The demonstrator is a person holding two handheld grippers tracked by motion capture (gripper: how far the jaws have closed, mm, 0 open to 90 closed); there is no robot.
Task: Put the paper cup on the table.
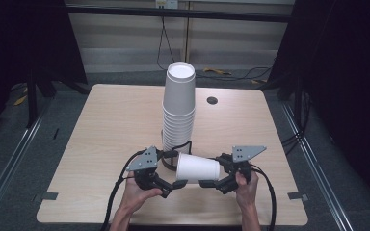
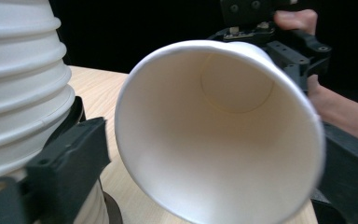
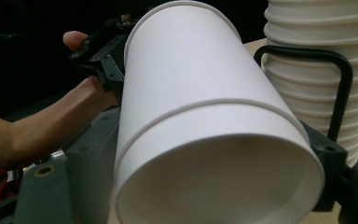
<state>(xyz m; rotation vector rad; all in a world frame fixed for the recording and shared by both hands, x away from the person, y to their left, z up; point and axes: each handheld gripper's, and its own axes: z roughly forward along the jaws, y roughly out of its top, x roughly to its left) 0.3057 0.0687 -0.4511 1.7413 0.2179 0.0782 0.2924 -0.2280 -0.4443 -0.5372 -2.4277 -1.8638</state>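
Observation:
A white paper cup [image 1: 197, 167] lies on its side in the air near the table's front edge, mouth to the left. My left gripper [image 1: 176, 169] straddles its mouth end, and the left gripper view looks straight into the cup [image 2: 219, 126]. My right gripper [image 1: 214, 171] straddles its base end, jaws against both sides of the cup [image 3: 200, 121]. A raised ring runs round the cup's middle, so it may be two nested cups. Just behind stands a tall stack of upside-down white cups [image 1: 178, 110], inside a black wire holder [image 3: 340, 93].
The light wooden table [image 1: 106, 125] has a round cable hole [image 1: 212, 100] at the back right. The cup stack [image 2: 18, 84] is close beside my left jaw. Dark curtains and metal frame rails surround the table. Cables trail from both grippers over the front edge.

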